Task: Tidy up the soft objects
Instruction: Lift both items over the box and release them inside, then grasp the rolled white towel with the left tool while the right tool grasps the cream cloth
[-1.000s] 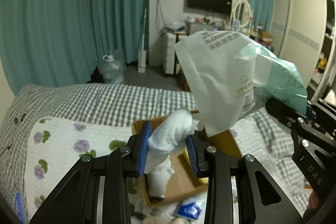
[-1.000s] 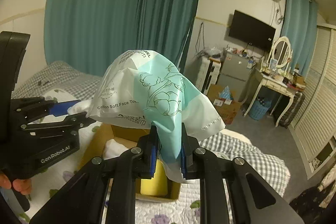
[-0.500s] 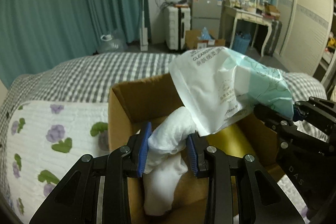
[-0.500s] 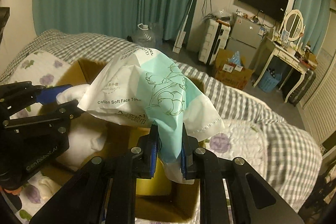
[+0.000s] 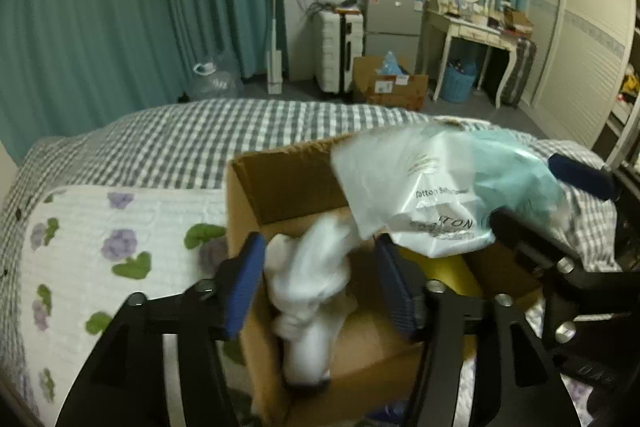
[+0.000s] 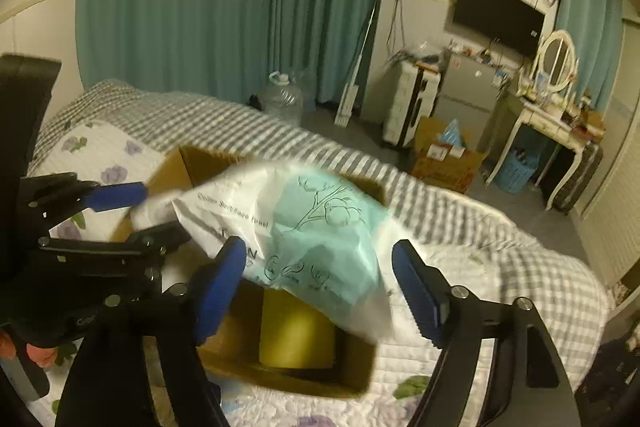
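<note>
An open cardboard box (image 5: pixel 280 183) (image 6: pixel 200 163) stands on the bed. My left gripper (image 5: pixel 320 279) is open above its left half; a blurred white cloth (image 5: pixel 312 287) hangs loose between the jaws and drops into the box. My right gripper (image 6: pixel 320 287) is open over the box; a white and teal cotton face-towel bag (image 6: pixel 320 235) (image 5: pixel 440 191), blurred, falls free between its jaws. A yellow roll (image 6: pixel 296 331) stands in the box under the bag. The left gripper also shows at the left of the right wrist view (image 6: pixel 120 211).
The box rests on a white quilt with purple flowers (image 5: pixel 100 247) over a grey checked bedspread (image 5: pixel 200 135). Beyond the bed are teal curtains, a water jug (image 6: pixel 282 99), a floor box (image 5: pixel 388 83), a dressing table (image 5: pixel 472 31) and a wardrobe.
Both grippers have opened over the box. The white cloth and the towel bag have been let go and are dropping. Both views tilted down toward the box.
</note>
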